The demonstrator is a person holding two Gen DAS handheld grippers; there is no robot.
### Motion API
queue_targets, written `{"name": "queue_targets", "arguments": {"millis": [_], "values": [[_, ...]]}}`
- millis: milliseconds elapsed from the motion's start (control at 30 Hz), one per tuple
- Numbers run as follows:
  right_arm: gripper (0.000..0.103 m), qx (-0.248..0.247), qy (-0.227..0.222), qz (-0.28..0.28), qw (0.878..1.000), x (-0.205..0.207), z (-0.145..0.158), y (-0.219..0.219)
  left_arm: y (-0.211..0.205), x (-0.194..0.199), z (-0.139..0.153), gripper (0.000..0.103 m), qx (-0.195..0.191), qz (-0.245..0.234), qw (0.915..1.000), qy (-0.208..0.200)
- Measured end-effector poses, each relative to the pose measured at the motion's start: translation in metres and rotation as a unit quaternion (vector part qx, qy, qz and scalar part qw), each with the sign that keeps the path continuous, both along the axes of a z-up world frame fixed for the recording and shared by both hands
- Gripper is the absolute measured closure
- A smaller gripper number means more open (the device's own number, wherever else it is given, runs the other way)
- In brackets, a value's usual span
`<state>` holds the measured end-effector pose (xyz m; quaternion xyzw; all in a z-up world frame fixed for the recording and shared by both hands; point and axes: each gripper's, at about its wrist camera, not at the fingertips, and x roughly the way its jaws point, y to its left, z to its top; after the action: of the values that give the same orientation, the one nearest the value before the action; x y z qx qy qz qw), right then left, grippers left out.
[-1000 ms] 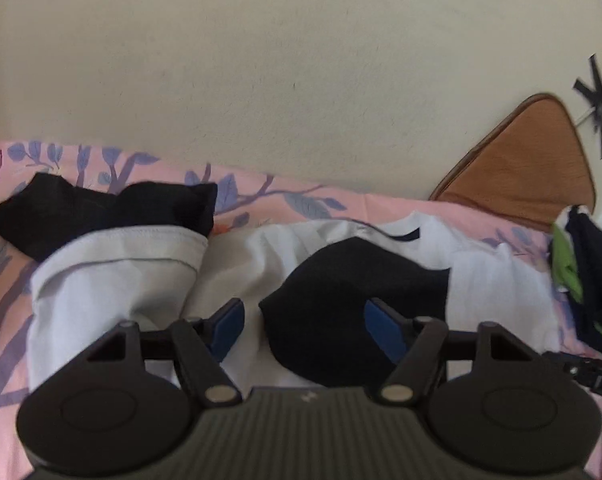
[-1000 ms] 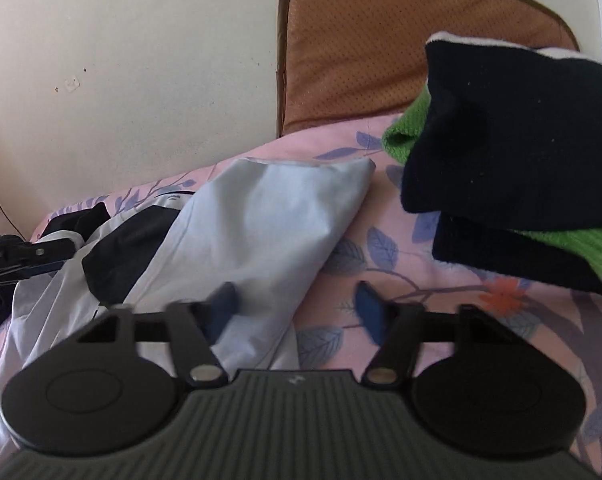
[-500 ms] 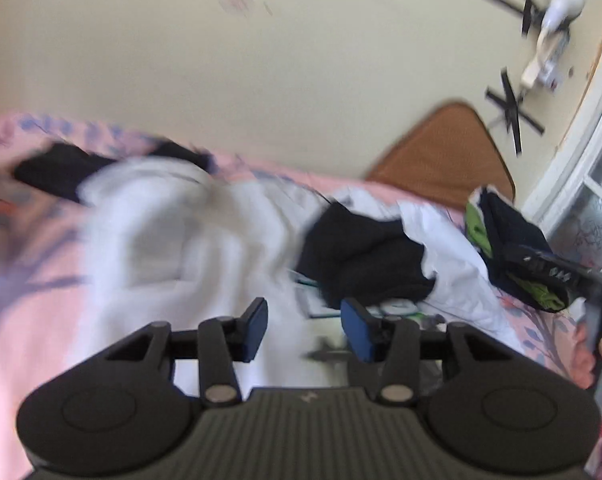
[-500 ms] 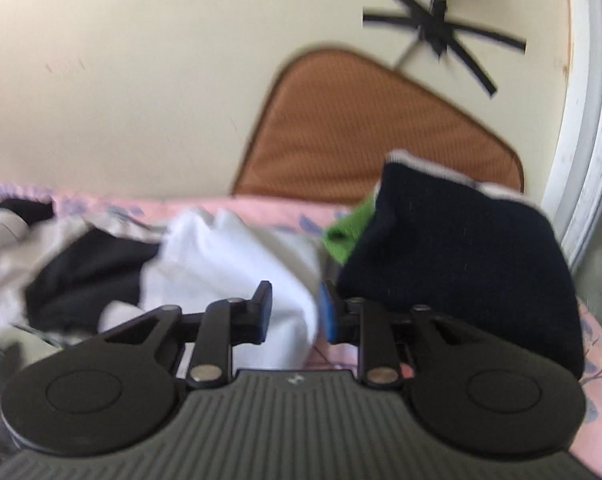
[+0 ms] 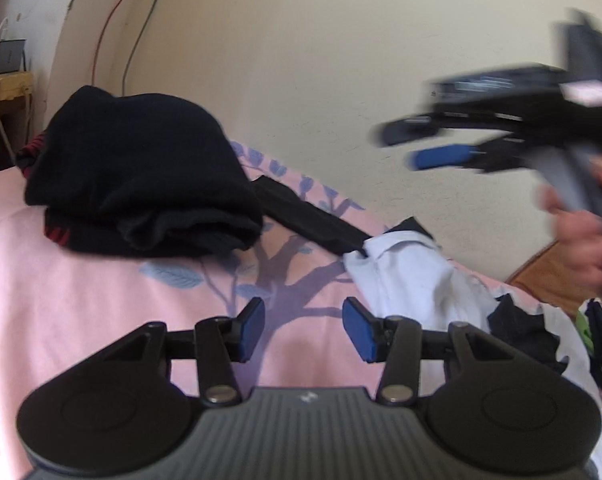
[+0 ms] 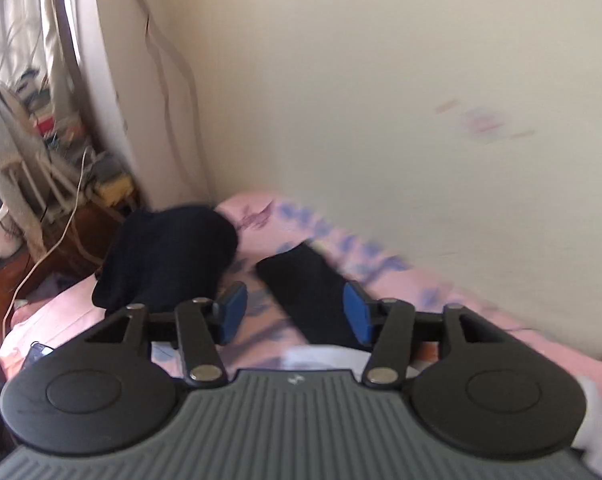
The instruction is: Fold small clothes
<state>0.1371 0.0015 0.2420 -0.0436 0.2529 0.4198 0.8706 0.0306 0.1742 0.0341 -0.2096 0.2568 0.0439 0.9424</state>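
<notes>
My left gripper (image 5: 303,330) is open and empty, hovering over the pink floral bedsheet (image 5: 101,312). A folded stack of black clothes (image 5: 141,176) lies ahead to its left. A flat black garment (image 5: 309,216) lies behind it, and a crumpled white and black shirt (image 5: 413,280) lies to the right. My right gripper (image 5: 417,146) shows blurred in the air at the upper right, jaws apart. In the right wrist view my right gripper (image 6: 295,314) is open and empty above the flat black garment (image 6: 313,288), with the black stack (image 6: 165,256) to its left.
A cream wall (image 5: 341,60) runs behind the bed. A wooden side table (image 5: 5,92) with cables stands past the bed's left end. A curtain and a fan (image 6: 17,140) stand beyond the bed's end. Green and black clothes (image 5: 597,344) lie at the far right.
Both grippers have swung left, from the white shirt toward the black stack at the bed's end. Both have opened wider than half a second ago. The right gripper has risen into the air.
</notes>
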Motion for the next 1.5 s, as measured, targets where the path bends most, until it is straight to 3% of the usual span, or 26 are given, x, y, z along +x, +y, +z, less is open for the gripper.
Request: {"name": "queue_targets", "arguments": {"millis": [67, 167, 233, 367, 400, 433, 467, 567, 700, 800, 1000, 1233, 1367, 1500], "values": [[0.046, -0.028, 0.027, -0.008, 0.999, 0.029, -0.019, 0.054, 0.004, -0.001, -0.003, 0.06, -0.01, -0.003, 0.9998, 0.014], [0.044, -0.038, 0.059, -0.025, 0.997, 0.068, -0.036, 0.097, 0.004, -0.001, -0.006, 0.06, -0.018, -0.012, 0.9996, 0.018], [0.028, -0.043, 0.095, -0.025, 0.994, 0.089, -0.047, 0.119, 0.003, 0.0, -0.006, 0.06, -0.024, -0.023, 0.9993, 0.018], [0.029, -0.069, 0.112, -0.023, 0.991, 0.103, -0.066, 0.142, 0.004, -0.003, -0.007, 0.06, -0.037, -0.036, 0.9985, 0.018], [0.043, -0.074, 0.095, -0.027, 0.992, 0.1, -0.068, 0.144, 0.005, -0.003, -0.007, 0.06, -0.04, -0.035, 0.9984, 0.018], [0.087, -0.09, 0.077, -0.025, 0.993, 0.096, -0.068, 0.148, 0.006, -0.003, -0.008, 0.06, -0.044, -0.032, 0.9983, 0.019], [0.098, -0.087, 0.083, -0.019, 0.992, 0.093, -0.063, 0.149, 0.007, -0.003, -0.009, 0.06, -0.048, -0.028, 0.9982, 0.02], [0.098, -0.063, 0.051, -0.022, 0.996, 0.073, -0.032, 0.137, 0.012, -0.003, -0.009, 0.06, -0.055, -0.015, 0.9982, 0.021], [0.098, 0.042, 0.042, 0.012, 0.998, 0.035, 0.04, 0.095, 0.015, -0.005, -0.008, 0.06, -0.056, -0.003, 0.9983, 0.015], [0.097, 0.107, 0.034, 0.055, 0.992, -0.002, 0.09, 0.07, 0.017, -0.007, -0.007, 0.06, -0.053, 0.005, 0.9985, 0.013], [0.097, 0.187, 0.031, 0.112, 0.975, -0.058, 0.149, 0.026, 0.019, -0.008, -0.005, 0.06, -0.039, 0.029, 0.9988, 0.008], [0.097, 0.248, 0.001, 0.155, 0.956, -0.102, 0.196, -0.019, 0.019, -0.012, -0.002, 0.06, -0.03, 0.042, 0.9986, -0.015], [0.097, 0.264, -0.014, 0.163, 0.95, -0.113, 0.197, -0.037, 0.024, -0.015, 0.0, 0.06, -0.037, 0.049, 0.9975, -0.035], [0.097, 0.275, -0.03, 0.118, 0.954, -0.103, 0.176, -0.068, 0.024, -0.014, 0.0, 0.06, -0.048, 0.03, 0.9974, -0.044]]}}
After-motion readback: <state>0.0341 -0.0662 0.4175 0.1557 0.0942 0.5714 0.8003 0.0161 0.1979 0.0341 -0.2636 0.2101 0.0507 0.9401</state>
